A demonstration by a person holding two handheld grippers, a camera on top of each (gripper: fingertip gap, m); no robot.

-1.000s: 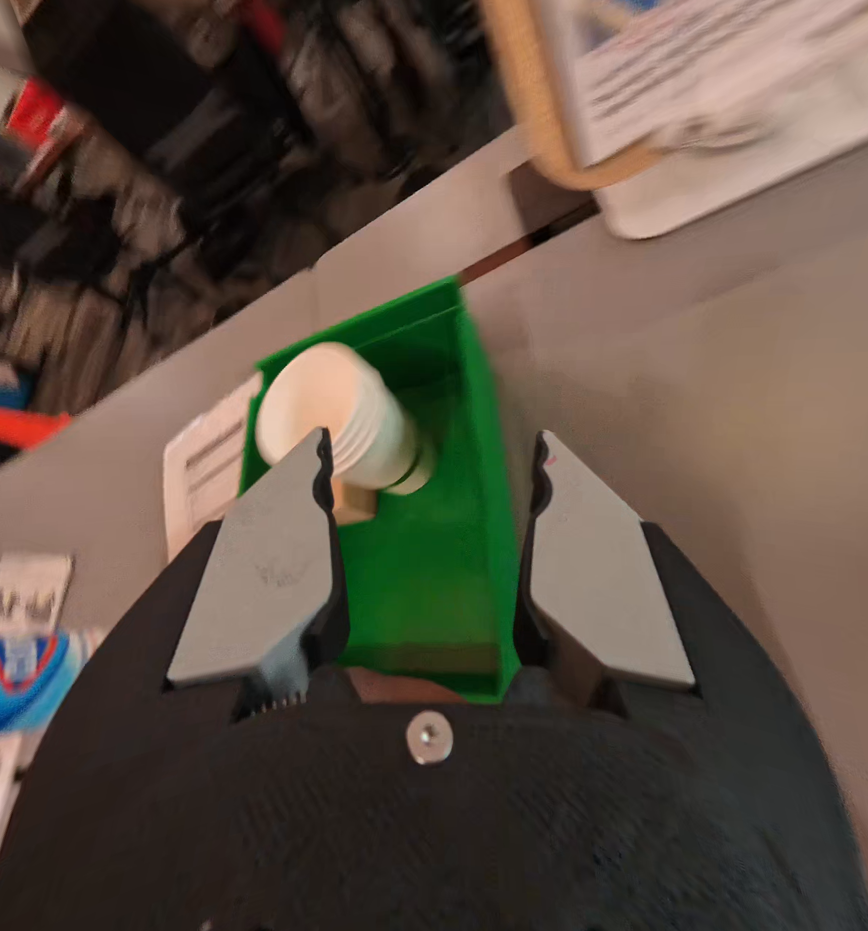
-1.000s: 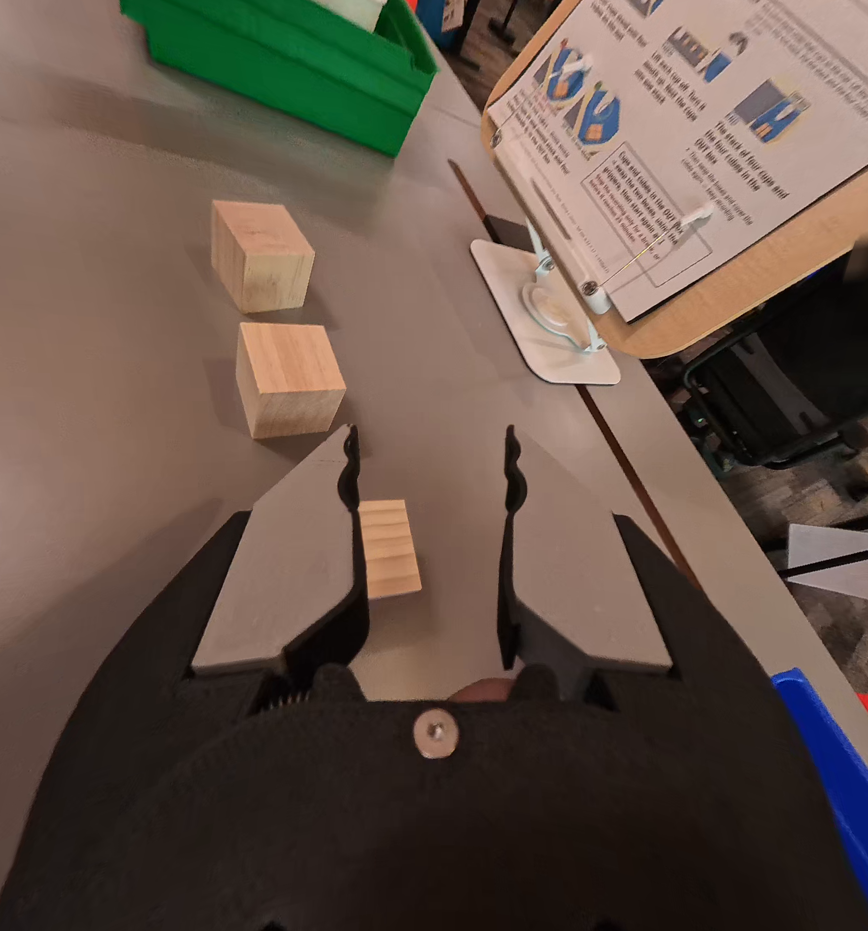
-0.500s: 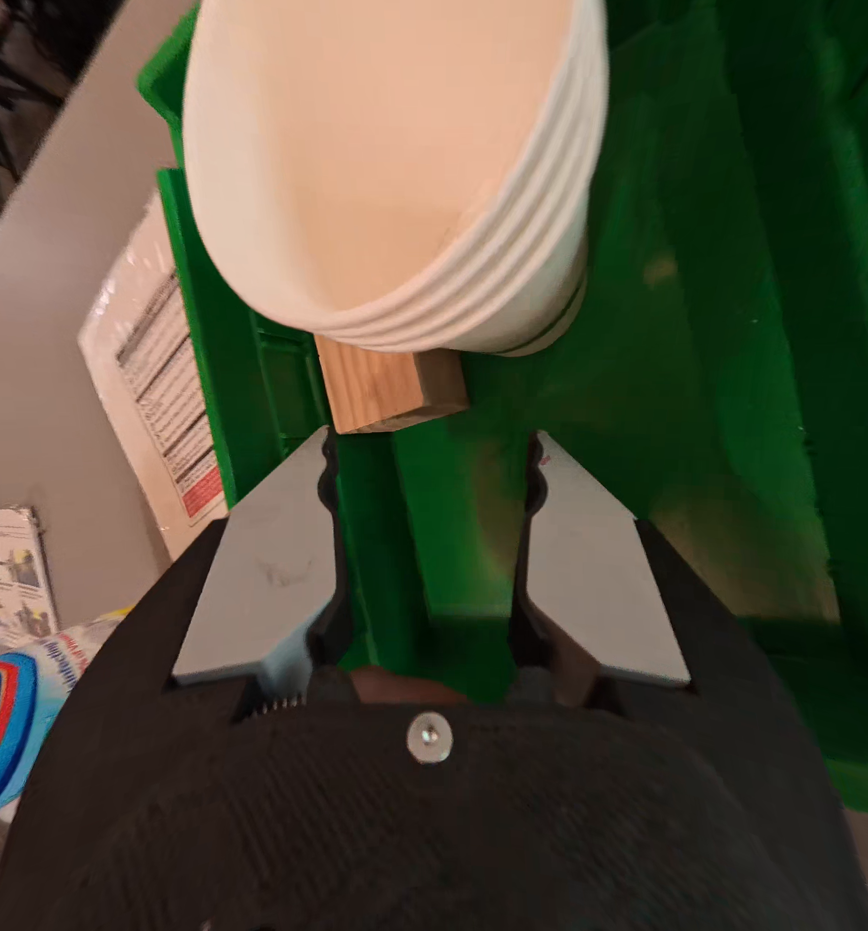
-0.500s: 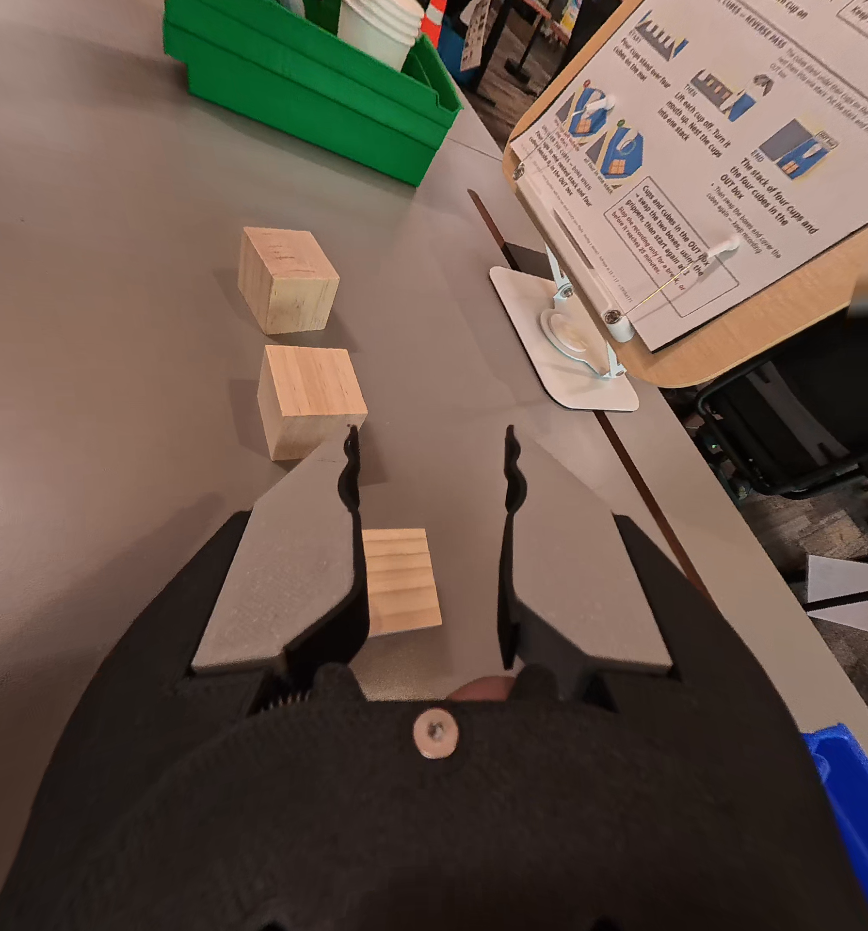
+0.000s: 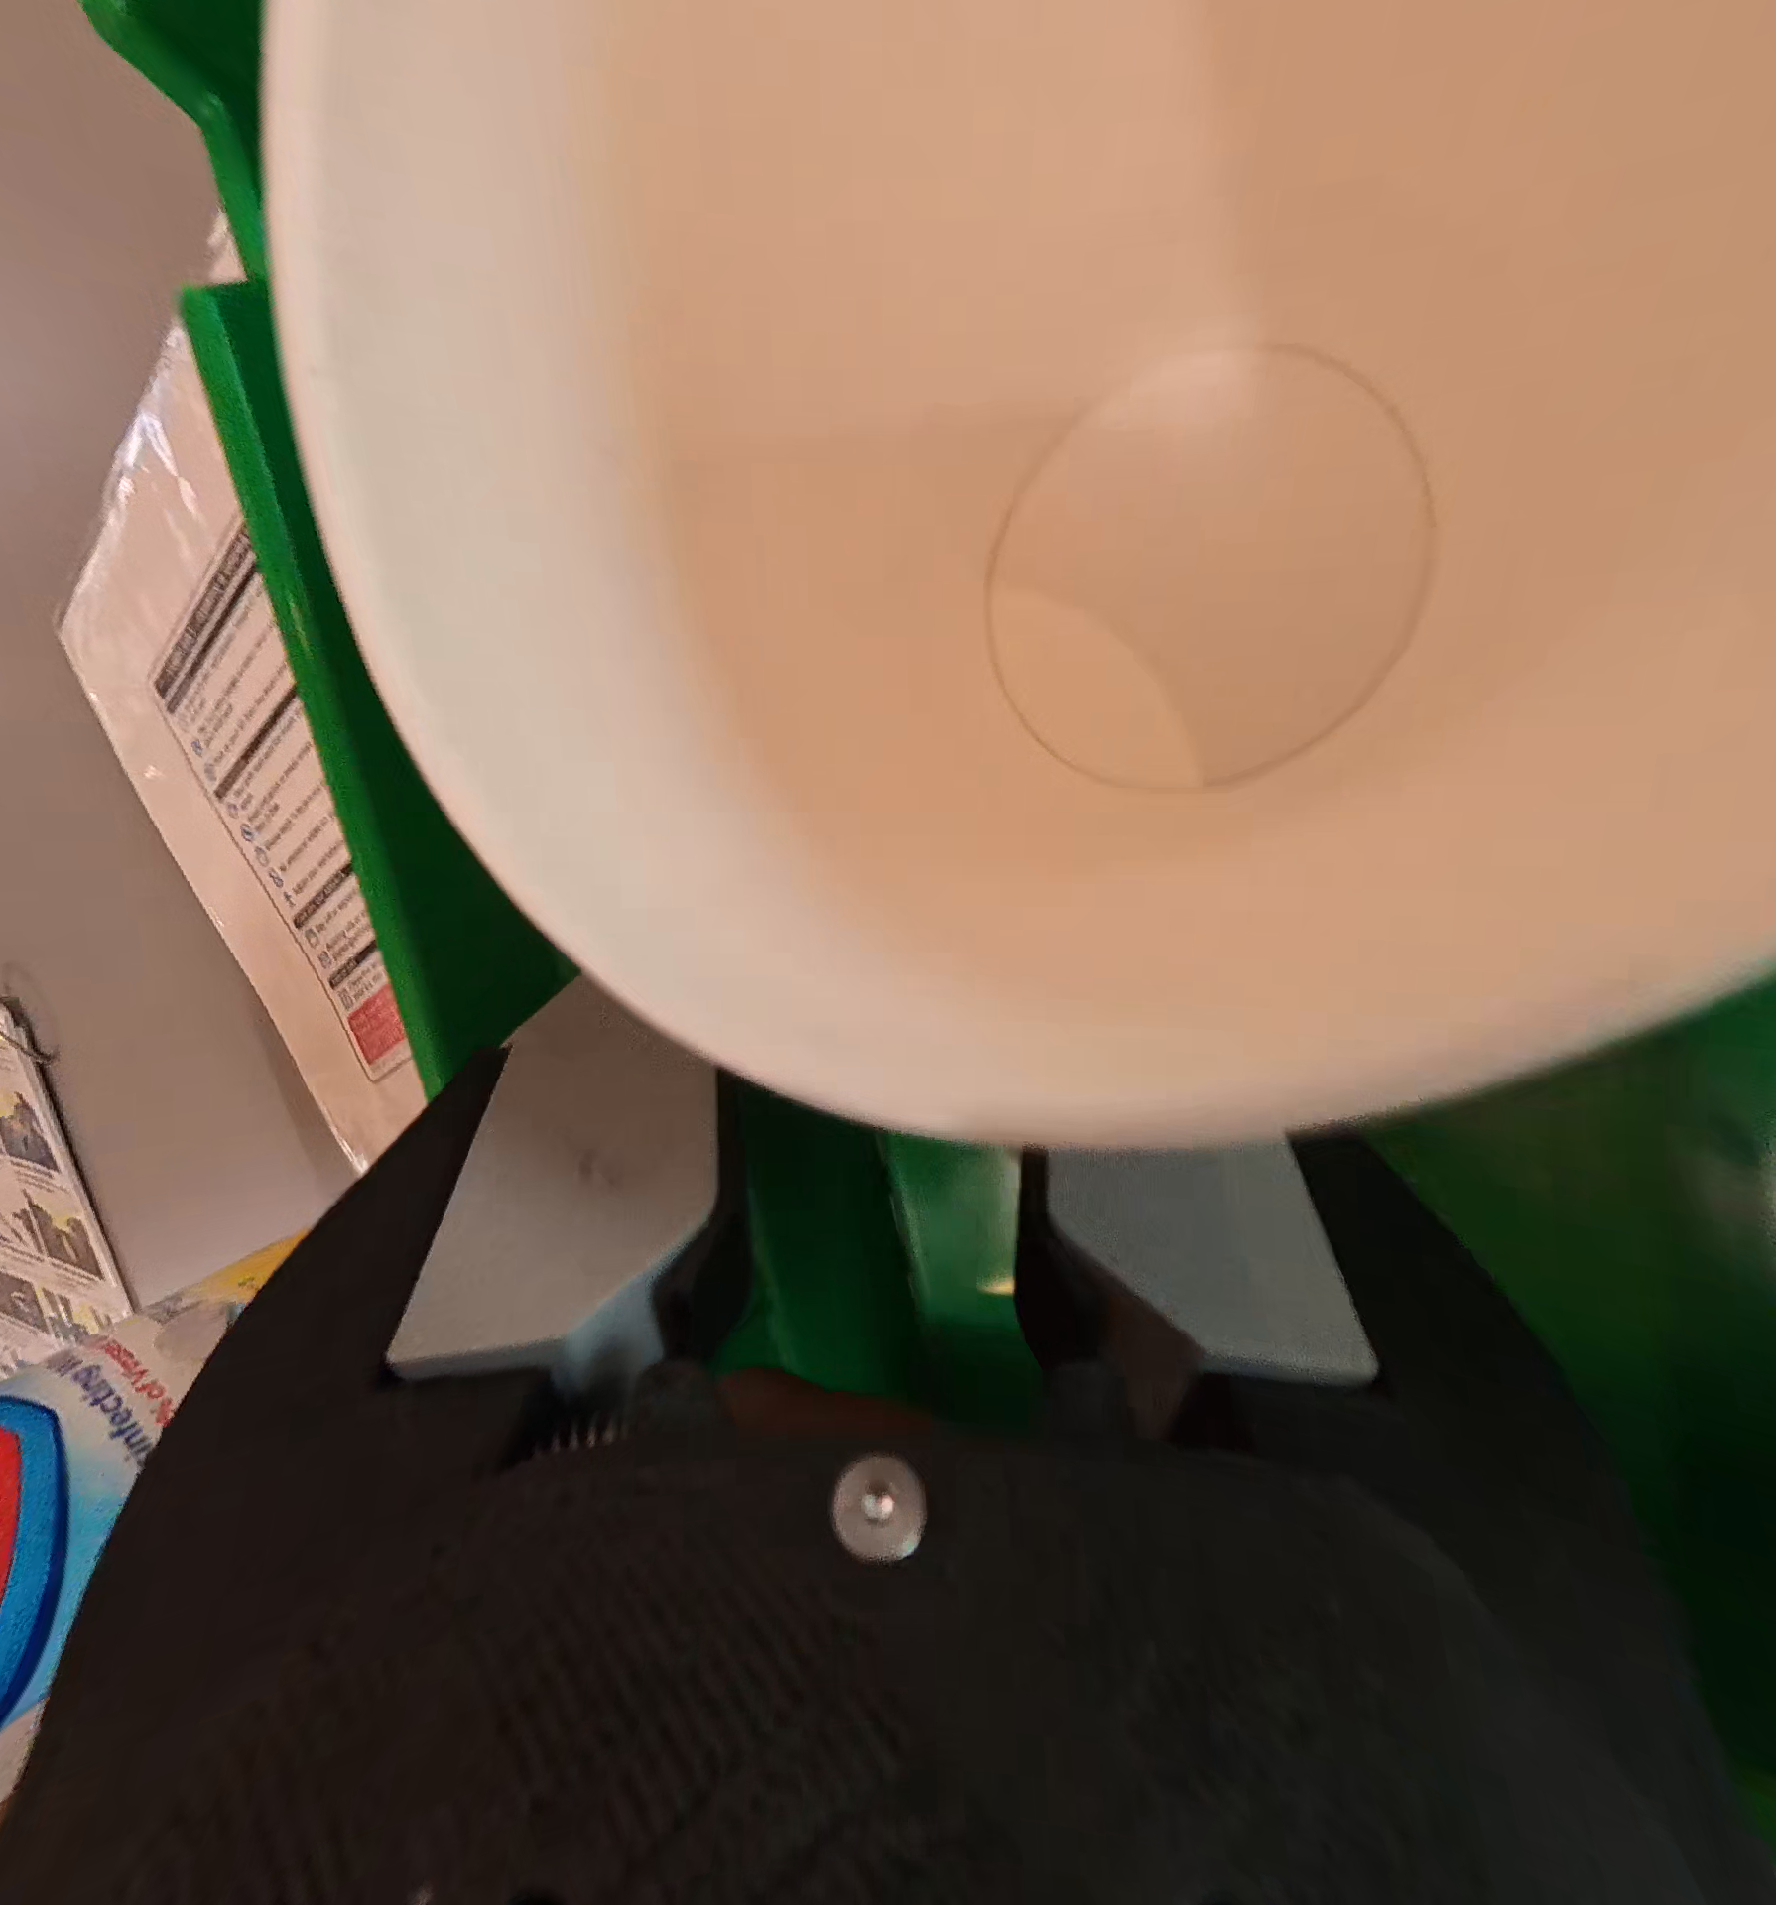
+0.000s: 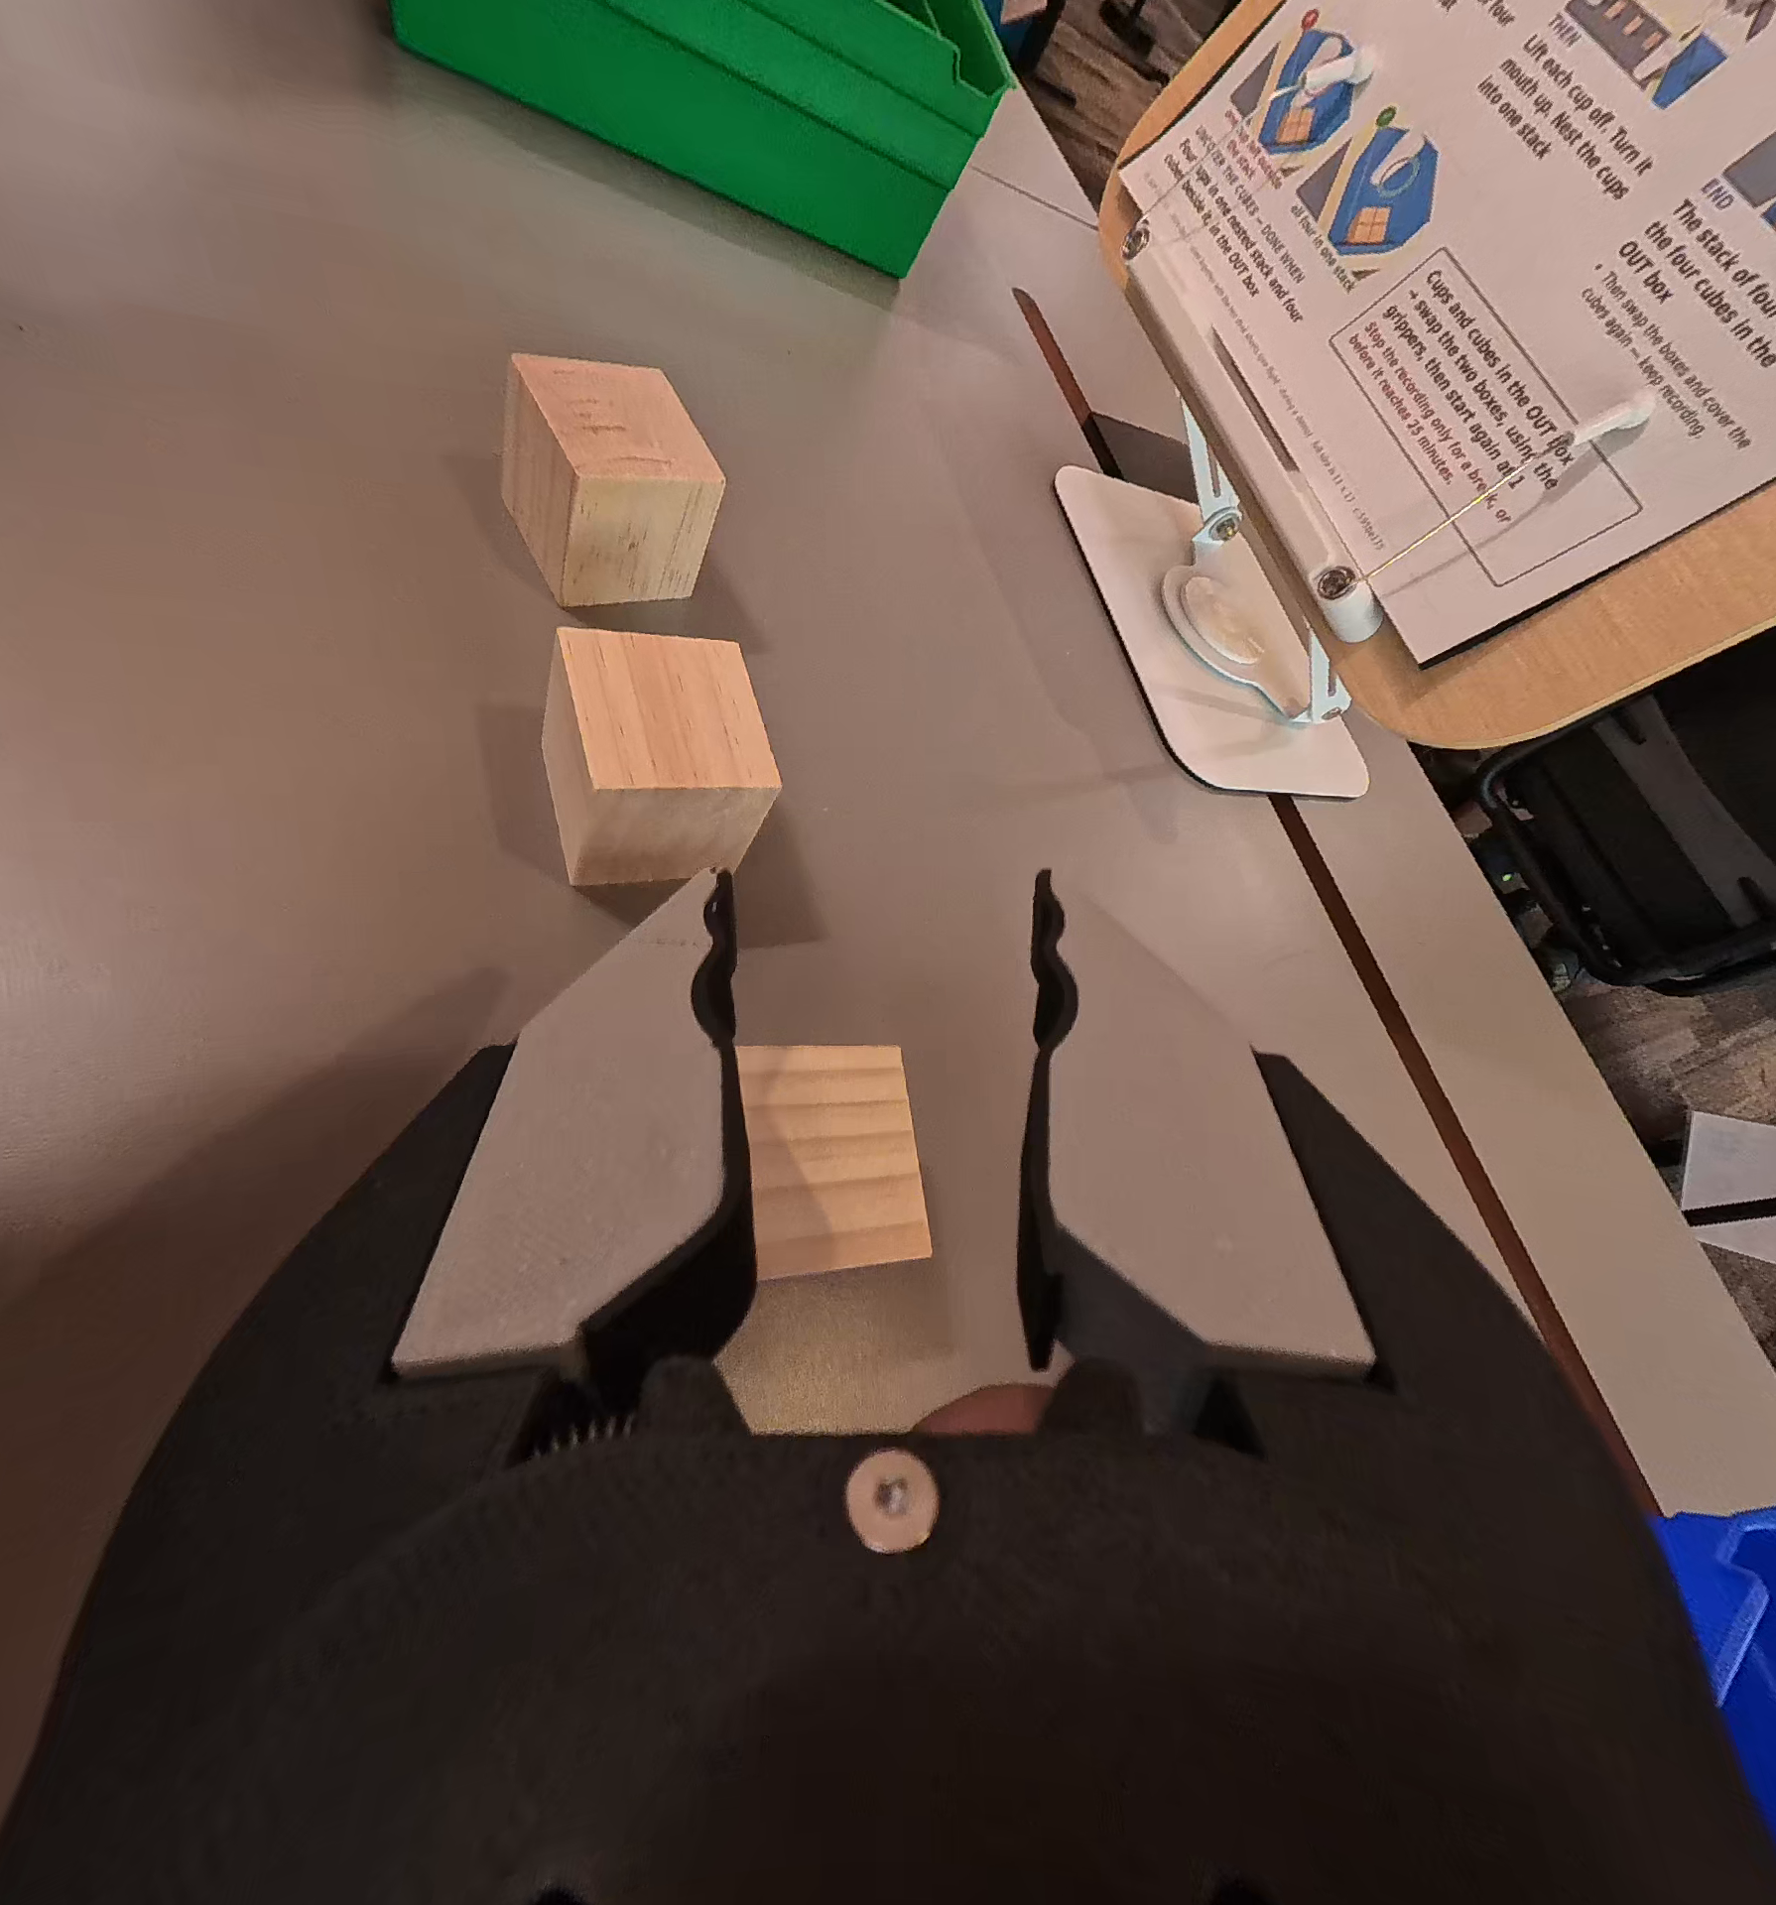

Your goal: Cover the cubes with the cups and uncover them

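Left wrist view: white cup (image 5: pixel 966 515) fills most of the frame, mouth toward the camera, inside the green bin (image 5: pixel 430 928); left hand-held gripper (image 5: pixel 868 1124) fingertips are hidden behind the cup rim, finger bases stand apart; can't tell whether it grips anything. Printed sheet (image 5: pixel 234 742) lies on the tabletop (image 5: pixel 39 412) at left.

Right wrist view: right hand-held gripper (image 6: pixel 884 887) is released, jaws apart above the tabletop; one wooden cube (image 6: pixel 827 1155) sits on the tabletop between the fingers, clear gap on its right side; two more cubes (image 6: pixel 657 753) (image 6: pixel 606 474) line up toward upper left; green bin at top; instruction board (image 6: pixel 1482 309) upper right; blue bin (image 6: pixel 1760 1649) lower right.
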